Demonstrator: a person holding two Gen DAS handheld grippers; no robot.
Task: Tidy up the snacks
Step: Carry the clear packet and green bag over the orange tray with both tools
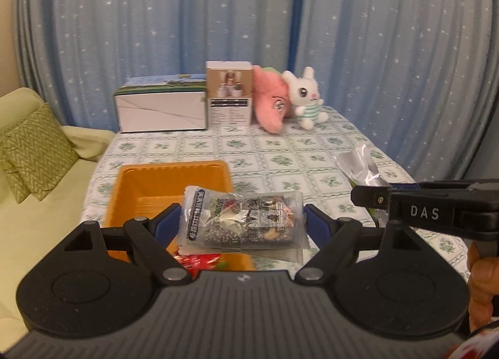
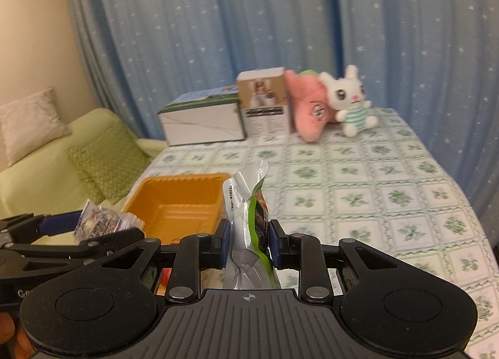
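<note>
Left claw (image 1: 242, 224) grips clear snack packet (image 1: 241, 218); red wrapper (image 1: 199, 260) below, seemingly.

At the table's (image 1: 280, 153) far edge stand a long white box (image 1: 160, 106), a taller carton (image 1: 229, 94), a pink plush (image 1: 271, 103) and a white rabbit toy (image 1: 307, 97) (striped shirt), before starry blue curtains (image 1: 156, 16).

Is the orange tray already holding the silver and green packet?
No, the silver and green packet is clamped upright in the right gripper, beside the orange tray.
</note>
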